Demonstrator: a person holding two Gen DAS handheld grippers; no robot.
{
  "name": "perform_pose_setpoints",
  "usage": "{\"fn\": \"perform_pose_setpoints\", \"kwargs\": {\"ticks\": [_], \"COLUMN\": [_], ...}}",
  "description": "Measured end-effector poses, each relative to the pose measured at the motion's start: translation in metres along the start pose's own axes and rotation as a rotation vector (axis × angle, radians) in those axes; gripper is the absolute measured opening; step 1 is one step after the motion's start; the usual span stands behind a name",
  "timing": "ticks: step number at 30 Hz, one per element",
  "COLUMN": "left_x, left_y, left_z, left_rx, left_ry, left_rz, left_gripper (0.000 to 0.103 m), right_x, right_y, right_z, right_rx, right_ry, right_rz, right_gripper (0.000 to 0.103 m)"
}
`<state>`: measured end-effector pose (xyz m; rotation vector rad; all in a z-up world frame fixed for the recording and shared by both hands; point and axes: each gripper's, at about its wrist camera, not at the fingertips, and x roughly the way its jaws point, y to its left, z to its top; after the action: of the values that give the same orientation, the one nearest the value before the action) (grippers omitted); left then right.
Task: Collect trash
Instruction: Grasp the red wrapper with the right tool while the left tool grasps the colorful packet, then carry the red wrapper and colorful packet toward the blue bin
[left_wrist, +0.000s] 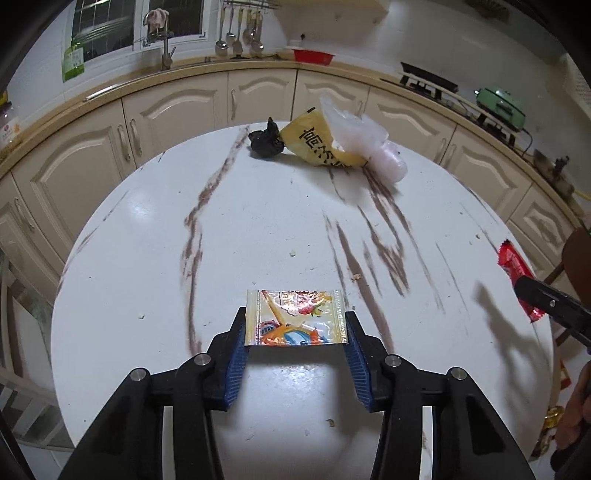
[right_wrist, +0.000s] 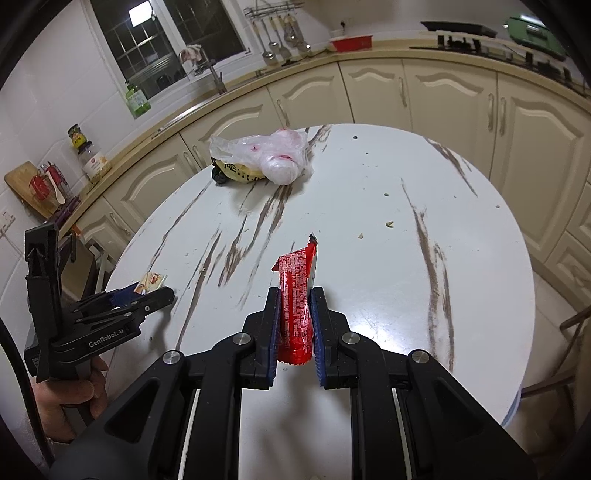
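Observation:
My left gripper (left_wrist: 295, 326) is open, its blue pads on either side of a colourful snack wrapper (left_wrist: 297, 317) that lies flat on the white marble table (left_wrist: 221, 229); whether the pads touch it is unclear. My right gripper (right_wrist: 294, 302) is shut on a red wrapper (right_wrist: 296, 295) and holds it above the table (right_wrist: 369, 229). The red wrapper (left_wrist: 517, 275) and the right gripper also show in the left wrist view at the right edge. The left gripper (right_wrist: 147, 295) and the colourful wrapper (right_wrist: 149, 282) show in the right wrist view at the left.
A heap of trash lies at the table's far side: a black crumpled bag (left_wrist: 266, 140), a yellow packet (left_wrist: 321, 146) and a translucent plastic bag (left_wrist: 365, 144). Crumbs dot the table. Cream kitchen cabinets (left_wrist: 166, 122) curve behind it. A chair (right_wrist: 569, 332) stands at the right.

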<state>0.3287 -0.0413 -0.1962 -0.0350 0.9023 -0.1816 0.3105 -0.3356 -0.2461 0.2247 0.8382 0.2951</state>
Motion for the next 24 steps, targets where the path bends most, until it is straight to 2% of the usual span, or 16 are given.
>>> {"fn": "perform_pose_setpoints", "kwargs": {"ticks": [4,10,24], "left_x": [-0.002,-0.020,-0.070], "left_y": [-0.003,-0.035,-0.153], "left_z": [-0.001,0.005,0.028], "left_rx": [-0.008,0.040,0.235], "left_ry": [0.001,-0.041,-0.169], "left_rz": [-0.016,-0.054,-0.214], "left_gripper": [0.044,0.044,0.044], "right_x": [-0.005,-0.024,-0.115], "right_y": [-0.001,-0.007,-0.042], "right_z": [0.000,0.001,0.009], "right_rx": [0.004,0.008,0.037], "right_ry": [-0.012,-0.042,-0.187], "right_rz": [-0.004,-0.024,-0.129], "right_gripper": [0.015,0.015,0.015]}}
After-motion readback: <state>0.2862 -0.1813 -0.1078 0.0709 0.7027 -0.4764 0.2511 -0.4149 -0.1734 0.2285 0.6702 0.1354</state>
